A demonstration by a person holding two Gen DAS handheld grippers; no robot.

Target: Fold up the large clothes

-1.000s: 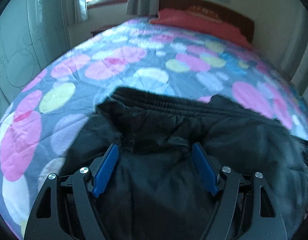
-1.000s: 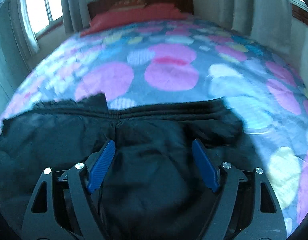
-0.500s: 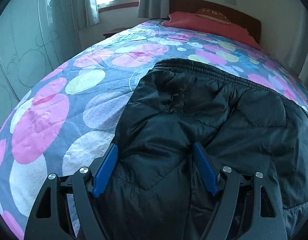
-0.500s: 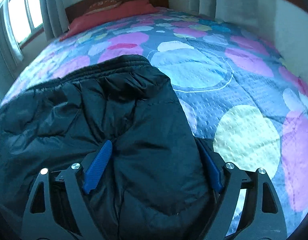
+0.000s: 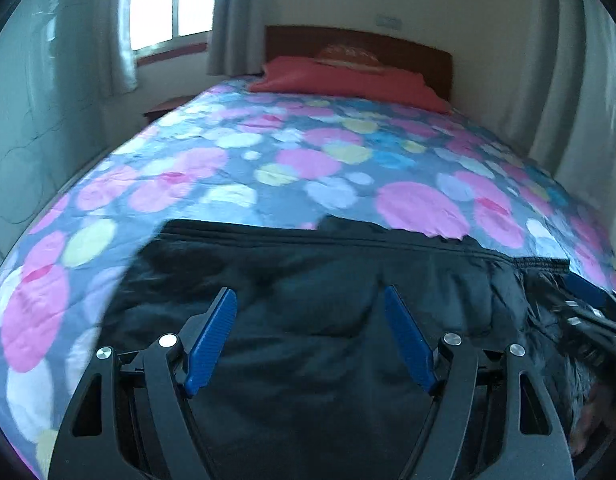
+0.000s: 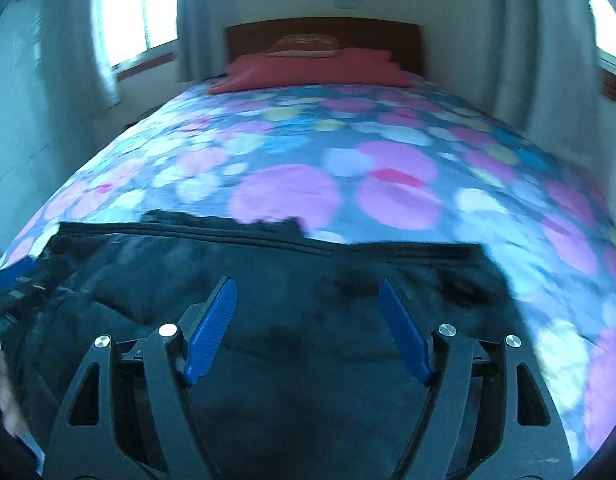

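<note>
I hover my left gripper [image 5: 310, 334], jaws wide, and right gripper [image 6: 305, 330], jaws closing on nothing, over the black quilted padded jacket [image 5: 308, 280] filling the lower frame, apparently between folds, needing a fresh edge grip next.

Bed [image 5: 348, 168]: ran away from both cameras to the headboard [image 5: 408, 50] at the far wall
Pillow [image 5: 348, 80]: lay at the far end, just before the headboard
Jacket [image 5: 308, 300]: lay across the near end of the bed, below both grippers
Window [image 5: 167, 0]: stood far left
Curtain [image 5: 568, 80]: hung right of the bed
Right gripper [image 5: 588, 312]: sat right of the left gripper [image 5: 310, 336], over the jacket
</note>
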